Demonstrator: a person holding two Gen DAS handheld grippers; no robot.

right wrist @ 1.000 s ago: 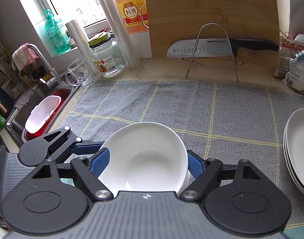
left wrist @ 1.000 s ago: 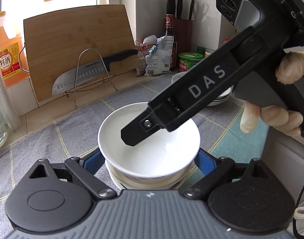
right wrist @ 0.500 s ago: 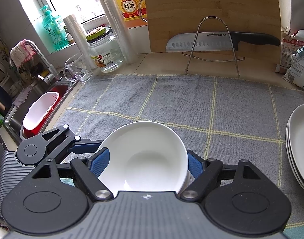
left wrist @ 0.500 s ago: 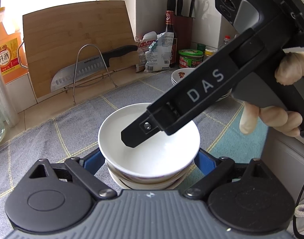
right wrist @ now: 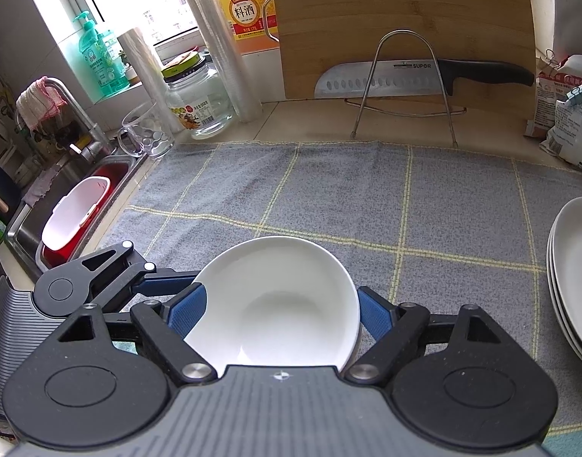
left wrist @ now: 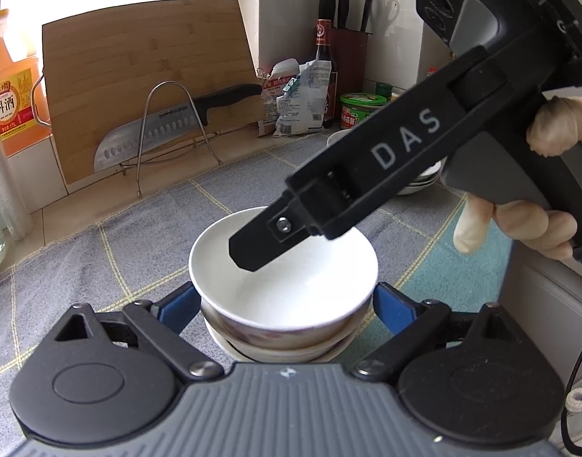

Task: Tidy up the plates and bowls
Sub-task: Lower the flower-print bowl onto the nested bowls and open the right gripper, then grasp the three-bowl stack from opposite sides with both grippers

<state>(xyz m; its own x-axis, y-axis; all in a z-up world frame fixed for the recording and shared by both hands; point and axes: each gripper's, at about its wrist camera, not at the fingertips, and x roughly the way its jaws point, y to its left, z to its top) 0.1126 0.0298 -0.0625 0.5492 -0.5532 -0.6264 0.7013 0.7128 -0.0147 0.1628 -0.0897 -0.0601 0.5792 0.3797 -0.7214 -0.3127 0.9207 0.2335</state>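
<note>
A plain white bowl (left wrist: 291,285) rests as the top of a small stack of bowls (left wrist: 275,342) on the grey checked cloth (right wrist: 329,190). My left gripper (left wrist: 287,304) is open, its blue pads flanking the stack low on both sides, jaws widening slightly. My right gripper (left wrist: 260,243), in a gloved hand (left wrist: 519,228), reaches over the bowl from the right. In the right wrist view the same bowl (right wrist: 279,304) lies between my right gripper (right wrist: 279,312) pads. Those jaws are opening, with a thin gap at the right pad. The left gripper's finger (right wrist: 157,285) shows at the bowl's left.
A stack of plates (right wrist: 576,274) sits on the cloth at the right. A cutting board with a knife on a wire rack (right wrist: 405,76) stands at the back. Jars, a glass (right wrist: 146,133) and bottles line the left, beside the sink (right wrist: 73,221). Food bags (left wrist: 302,95) stand far right.
The right gripper's pads stand a shade wider around the bowl's rim. The bowl stays on the stack and both hands have hardly shifted.
</note>
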